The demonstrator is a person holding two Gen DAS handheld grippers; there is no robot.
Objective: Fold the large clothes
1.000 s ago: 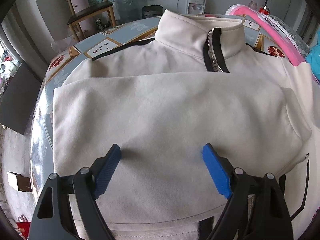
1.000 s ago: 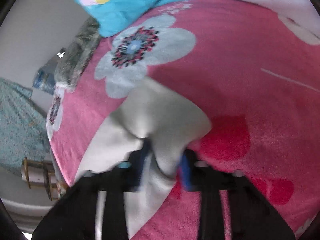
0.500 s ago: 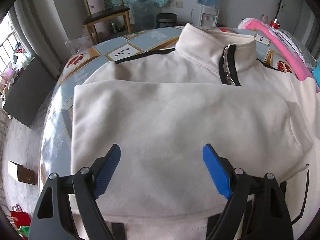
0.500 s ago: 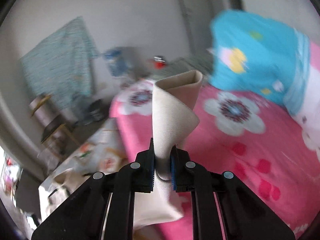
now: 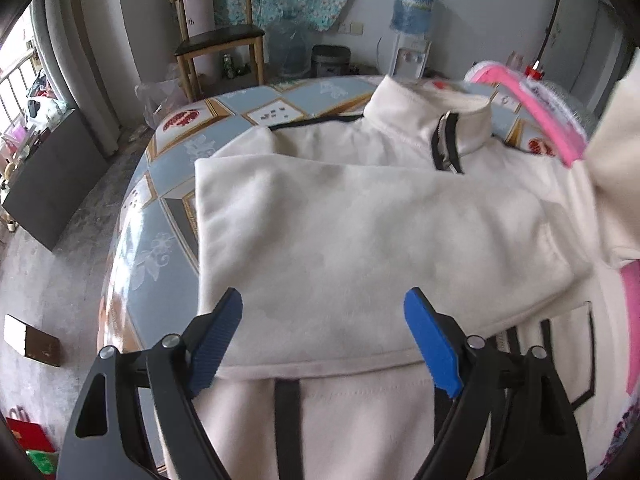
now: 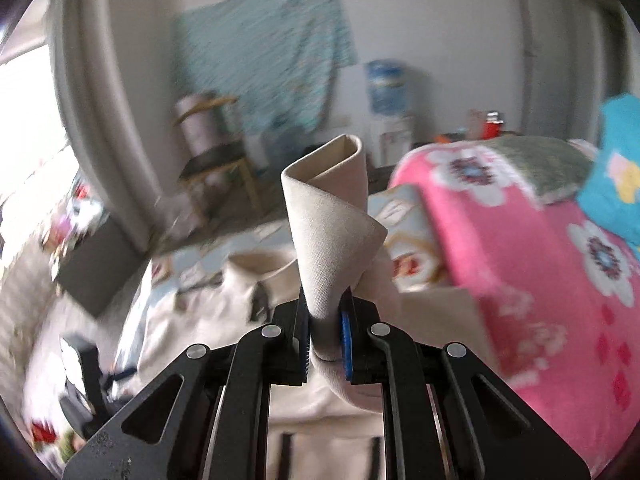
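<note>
A cream zip-neck jacket (image 5: 360,220) with black trim lies front up on the patterned table (image 5: 160,200). One sleeve is folded flat across its chest. My left gripper (image 5: 324,336) is open and empty, just above the jacket's lower part. My right gripper (image 6: 325,336) is shut on the cuff of the other sleeve (image 6: 332,216) and holds it up in the air. That raised sleeve shows blurred at the right edge of the left wrist view (image 5: 612,152). The jacket body shows below in the right wrist view (image 6: 224,304).
A pink flowered blanket (image 6: 540,248) with a blue cloth (image 6: 620,184) on it lies to the right of the jacket. A wooden chair (image 5: 216,40), a water dispenser (image 5: 412,36) and a dark cabinet (image 5: 48,184) stand beyond the table.
My right gripper has lifted the sleeve cuff off the pink blanket and swung it up and leftwards, towards the jacket. My left gripper has drawn back a little, still open.
</note>
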